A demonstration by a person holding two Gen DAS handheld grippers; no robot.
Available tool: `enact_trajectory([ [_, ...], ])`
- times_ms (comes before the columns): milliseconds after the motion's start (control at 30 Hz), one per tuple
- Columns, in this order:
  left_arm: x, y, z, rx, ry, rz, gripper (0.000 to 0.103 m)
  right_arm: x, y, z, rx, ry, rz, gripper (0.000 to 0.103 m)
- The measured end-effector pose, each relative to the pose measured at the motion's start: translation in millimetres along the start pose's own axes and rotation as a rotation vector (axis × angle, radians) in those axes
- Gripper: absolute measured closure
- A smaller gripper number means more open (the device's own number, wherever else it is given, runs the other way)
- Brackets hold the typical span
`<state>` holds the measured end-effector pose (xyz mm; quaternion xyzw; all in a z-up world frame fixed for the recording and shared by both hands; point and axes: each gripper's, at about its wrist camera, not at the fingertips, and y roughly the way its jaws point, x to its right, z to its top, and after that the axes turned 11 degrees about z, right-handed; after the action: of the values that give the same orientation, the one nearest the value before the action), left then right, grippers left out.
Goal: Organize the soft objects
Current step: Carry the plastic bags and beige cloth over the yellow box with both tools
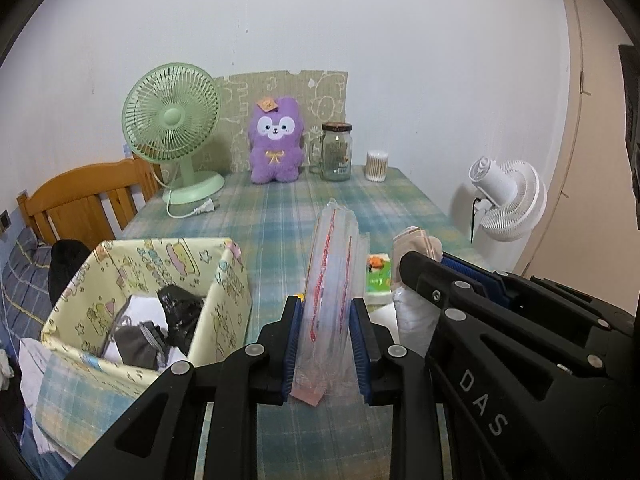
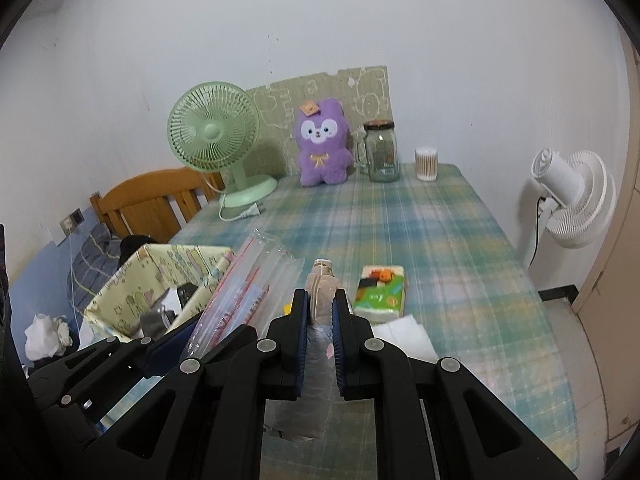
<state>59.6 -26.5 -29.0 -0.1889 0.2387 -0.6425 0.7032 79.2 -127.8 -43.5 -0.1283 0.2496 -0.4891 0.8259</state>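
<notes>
1. Grippers at work over a plaid-covered table (image 2: 440,240): the left gripper (image 1: 326,344) has its jaws closed narrow on a clear plastic bag (image 1: 330,276) with red printed lines, held upright on edge above the cloth.

2. Alongside it, the right gripper (image 2: 320,340) pinches a beige soft item in a clear wrapper (image 2: 320,292), jaws drawn close on both sides of it; the wrist view shows the wrapper trailing below the pads.

3. A yellow cartoon-print fabric bin (image 1: 160,280) stands just left of the left gripper, near the table's edge, already holding grey, white and black soft things.

4. A green tissue pack (image 2: 380,292) and a white folded cloth (image 2: 404,332) lie on the table near the right gripper, not yet gathered.

5. The step in hand appears to be carrying the two bagged items toward the bin, with more sorting left.

6. The next move would call for swinging the left gripper over the bin's open top and parting the jaws there, since the limp bag may flop or catch on the rim.

7. At the far end, a purple plush (image 1: 276,140), a green desk fan (image 1: 172,132), a glass jar (image 1: 336,152) and a tub of cotton swabs (image 1: 377,166) stand along the wall, well apart from the grippers.
</notes>
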Motion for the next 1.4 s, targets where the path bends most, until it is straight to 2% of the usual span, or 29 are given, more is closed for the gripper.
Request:
enact_trajectory([
  [567, -23.7, -14.9, 25.5, 0.044, -0.015, -0.004, 0.079, -29.4, -7.4, 29.1, 0.046, -0.036, -0.001, 0.089],
  [1400, -102.1, -1.1, 49.6, 0.079, -0.048, 0.074, 0.079, -95.2, 45.1, 62.1, 0.057, -0.083, 0.068, 0.089],
])
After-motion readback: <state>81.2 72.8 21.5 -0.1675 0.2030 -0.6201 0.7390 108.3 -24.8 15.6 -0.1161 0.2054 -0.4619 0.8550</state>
